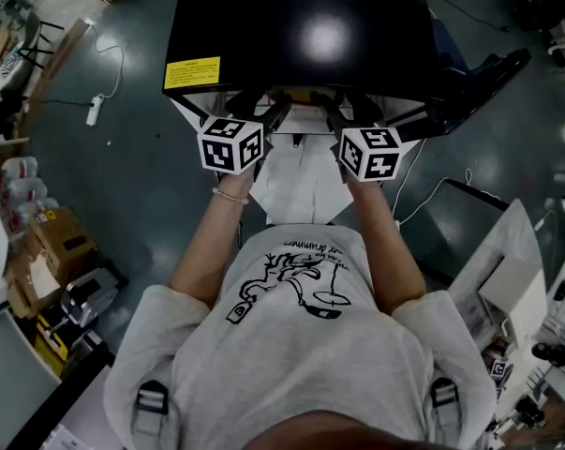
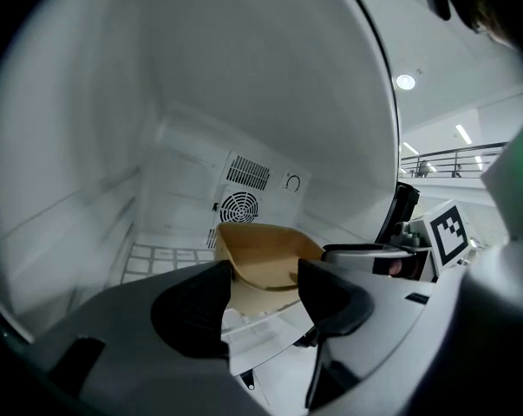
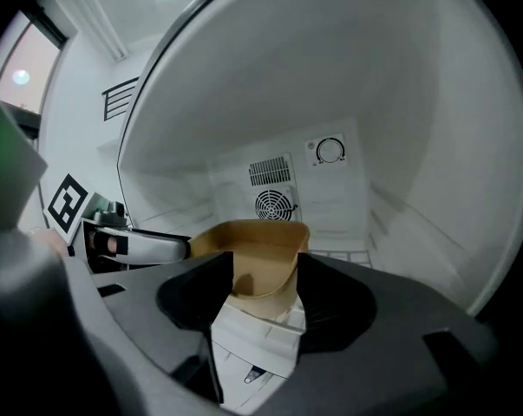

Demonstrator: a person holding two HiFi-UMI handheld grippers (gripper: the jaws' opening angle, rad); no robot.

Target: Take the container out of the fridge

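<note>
- Head view is dim; a soft white glare spot sits on the glossy black fridge top [image 1: 263, 26].
- Gripper views are brighter: the white interior is evenly lit, and ceiling lights [image 2: 405, 81] shine outside it.
- Fisheye bends the edges; corners go black.
- The container [image 3: 252, 254] is sharp; the near foreground is dark and blurred.

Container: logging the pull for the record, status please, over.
Left gripper shut on the container, right gripper too. Container brown, open-topped, just inside the fridge. Nothing visible blocking the way out.
</note>
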